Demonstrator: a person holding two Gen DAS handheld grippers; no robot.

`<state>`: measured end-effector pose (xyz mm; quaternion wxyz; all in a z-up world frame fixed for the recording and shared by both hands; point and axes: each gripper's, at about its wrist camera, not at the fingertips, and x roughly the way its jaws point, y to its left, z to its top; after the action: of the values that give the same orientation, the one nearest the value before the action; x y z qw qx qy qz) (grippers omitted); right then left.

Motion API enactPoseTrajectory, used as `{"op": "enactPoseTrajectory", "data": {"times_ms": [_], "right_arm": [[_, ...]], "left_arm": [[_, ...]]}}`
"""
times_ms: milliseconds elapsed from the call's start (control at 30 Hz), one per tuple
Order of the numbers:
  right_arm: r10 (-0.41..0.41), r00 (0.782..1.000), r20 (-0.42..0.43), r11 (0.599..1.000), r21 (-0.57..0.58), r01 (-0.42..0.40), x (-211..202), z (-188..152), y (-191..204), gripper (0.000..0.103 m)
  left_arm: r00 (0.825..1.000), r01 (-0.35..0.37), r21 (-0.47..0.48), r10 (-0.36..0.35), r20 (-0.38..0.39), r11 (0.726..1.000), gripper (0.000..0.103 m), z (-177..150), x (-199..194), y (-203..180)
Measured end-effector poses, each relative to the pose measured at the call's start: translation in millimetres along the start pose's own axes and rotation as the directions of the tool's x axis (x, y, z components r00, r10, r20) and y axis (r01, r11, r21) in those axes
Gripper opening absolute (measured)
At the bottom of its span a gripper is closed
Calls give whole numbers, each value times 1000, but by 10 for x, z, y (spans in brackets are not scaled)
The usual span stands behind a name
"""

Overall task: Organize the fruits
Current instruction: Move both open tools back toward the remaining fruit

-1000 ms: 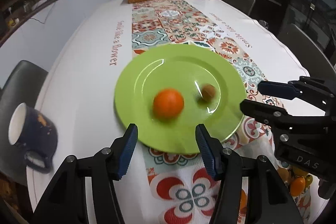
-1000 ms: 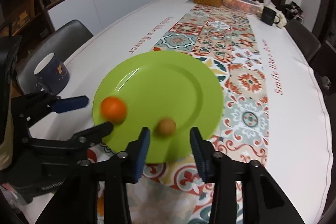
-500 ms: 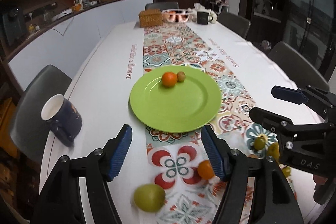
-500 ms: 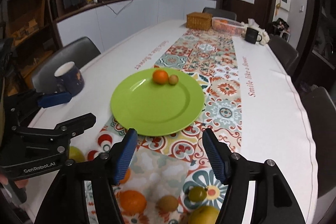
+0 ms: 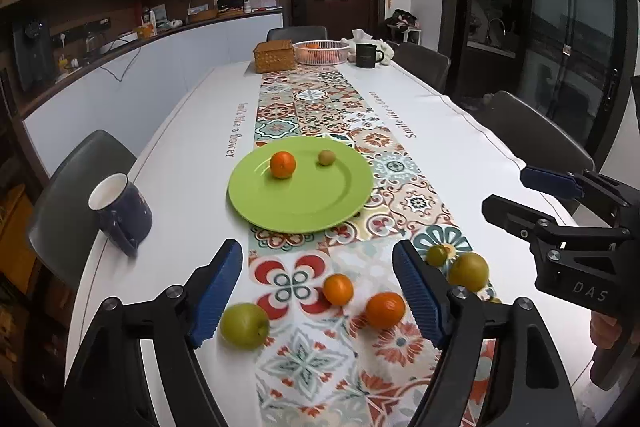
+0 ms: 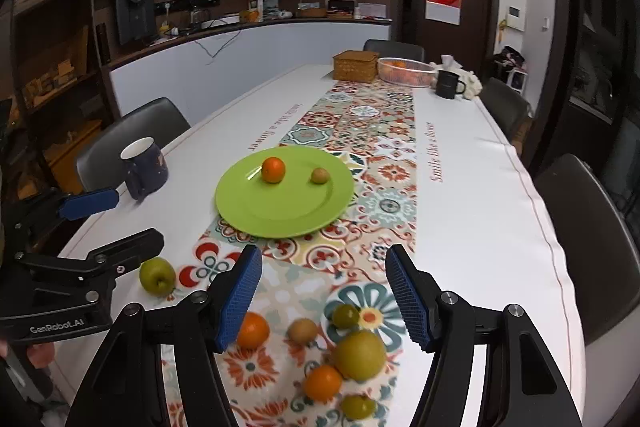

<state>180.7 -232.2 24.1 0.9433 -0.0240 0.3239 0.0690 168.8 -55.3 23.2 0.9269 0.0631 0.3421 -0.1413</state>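
A green plate (image 5: 300, 203) (image 6: 280, 211) on the patterned runner holds an orange (image 5: 282, 165) (image 6: 273, 169) and a small brown kiwi (image 5: 326, 157) (image 6: 319, 175). Loose fruit lies near the table's front: a green apple (image 5: 244, 325) (image 6: 157, 275), two oranges (image 5: 338, 289) (image 5: 385, 310), a yellow-green pear (image 5: 468, 271) (image 6: 359, 349), small green fruits (image 5: 436, 255) (image 6: 346, 315). My left gripper (image 5: 318, 295) is open and empty above them. My right gripper (image 6: 324, 297) is open and empty too. Each gripper shows in the other's view.
A dark blue mug (image 5: 122, 213) (image 6: 145, 167) stands left of the plate. At the far end are a wicker box (image 5: 275, 57), a white basket (image 5: 326, 51) with fruit and a black mug (image 5: 366, 55). Chairs line both sides.
Both grippers have pulled back and up from the plate toward the table's front. The orange and kiwi rolled on the plate and now rest near its far side. The loose fruit came into view.
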Motion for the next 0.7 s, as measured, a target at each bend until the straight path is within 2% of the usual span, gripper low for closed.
{"op": "enactPoseTrajectory", "data": {"times_ms": [167, 433, 700], "right_arm": [[-39, 999, -8, 999, 10, 39, -109, -168, -77, 65], [-74, 994, -83, 996, 51, 79, -135, -490, -239, 65], [-76, 984, -160, 994, 59, 87, -89, -760, -286, 65]], "left_arm": [[1000, 7, 1, -7, -6, 1000, 78, -116, -34, -109], [1000, 9, 72, -8, -13, 997, 78, -320, 1, -291], [998, 21, 101, -15, -57, 995, 78, -519, 117, -379]]}}
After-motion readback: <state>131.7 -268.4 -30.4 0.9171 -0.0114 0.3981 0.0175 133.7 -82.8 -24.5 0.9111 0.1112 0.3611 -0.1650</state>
